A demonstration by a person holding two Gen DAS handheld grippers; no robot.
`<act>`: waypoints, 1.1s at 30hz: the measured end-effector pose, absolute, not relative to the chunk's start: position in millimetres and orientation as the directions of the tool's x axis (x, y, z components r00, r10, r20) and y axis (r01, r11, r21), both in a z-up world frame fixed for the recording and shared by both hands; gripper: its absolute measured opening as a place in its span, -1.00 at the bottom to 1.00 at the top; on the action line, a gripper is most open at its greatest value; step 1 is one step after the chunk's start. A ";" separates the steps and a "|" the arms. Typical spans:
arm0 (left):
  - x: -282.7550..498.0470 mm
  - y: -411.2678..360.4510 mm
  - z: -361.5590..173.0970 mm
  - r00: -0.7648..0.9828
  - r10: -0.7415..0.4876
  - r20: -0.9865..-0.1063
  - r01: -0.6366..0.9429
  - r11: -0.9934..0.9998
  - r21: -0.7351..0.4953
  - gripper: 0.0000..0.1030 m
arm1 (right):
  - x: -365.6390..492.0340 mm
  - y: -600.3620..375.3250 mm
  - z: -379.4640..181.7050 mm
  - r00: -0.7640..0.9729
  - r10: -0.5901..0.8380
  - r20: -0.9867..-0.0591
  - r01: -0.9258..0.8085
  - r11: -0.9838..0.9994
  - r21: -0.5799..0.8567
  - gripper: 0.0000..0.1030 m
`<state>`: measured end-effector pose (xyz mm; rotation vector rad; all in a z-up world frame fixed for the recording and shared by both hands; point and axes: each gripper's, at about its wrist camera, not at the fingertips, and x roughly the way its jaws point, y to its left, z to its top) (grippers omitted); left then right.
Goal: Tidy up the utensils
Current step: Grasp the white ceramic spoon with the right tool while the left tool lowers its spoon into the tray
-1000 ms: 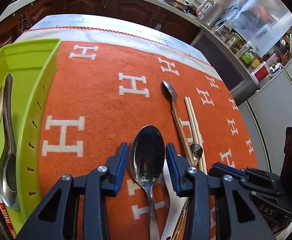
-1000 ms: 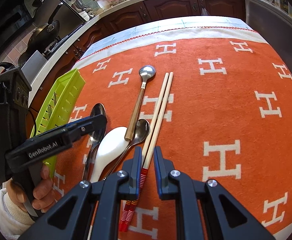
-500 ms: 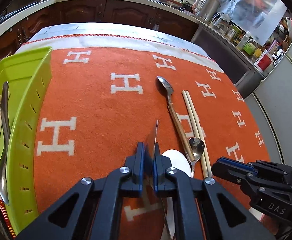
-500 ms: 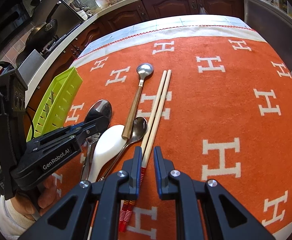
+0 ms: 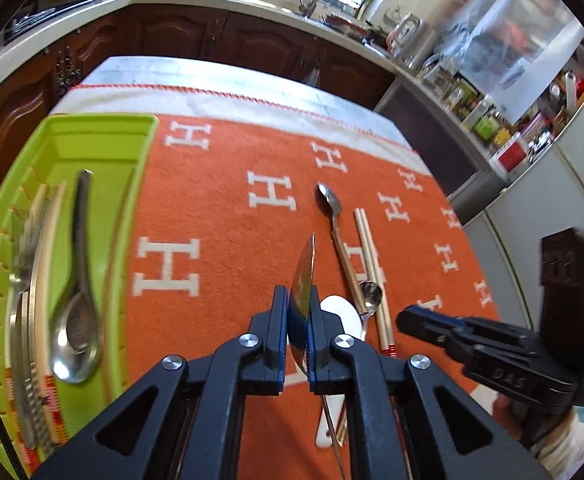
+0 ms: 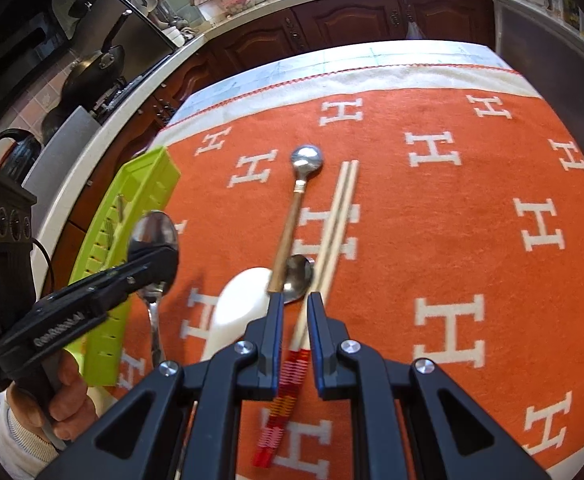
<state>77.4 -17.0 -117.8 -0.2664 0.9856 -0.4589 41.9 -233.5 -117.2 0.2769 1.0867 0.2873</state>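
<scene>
Orange, lime and steel on the kitchen table

The cloth (image 6: 471, 208) is orange with white H letters, a white border and red stitching. The tray (image 5: 104, 148) is lime green, holding a silver spoon (image 5: 76, 320). The chopsticks (image 6: 333, 232) are pale wood with red, white and yellow banded ends. One spoon (image 6: 297, 200) has a brown handle and silver bowl; the ladle spoon (image 6: 240, 308) is white. Both the left gripper (image 5: 296, 328) and the right gripper (image 6: 295, 332) are black with blue pads.
</scene>
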 end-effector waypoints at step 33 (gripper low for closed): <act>91.8 97.1 -55.4 0.618 -0.160 -0.769 0.216 0.976 -0.030 -0.90 | 56.4 -199.7 -154.5 0.292 0.528 -0.798 0.084 0.816 0.571 -0.56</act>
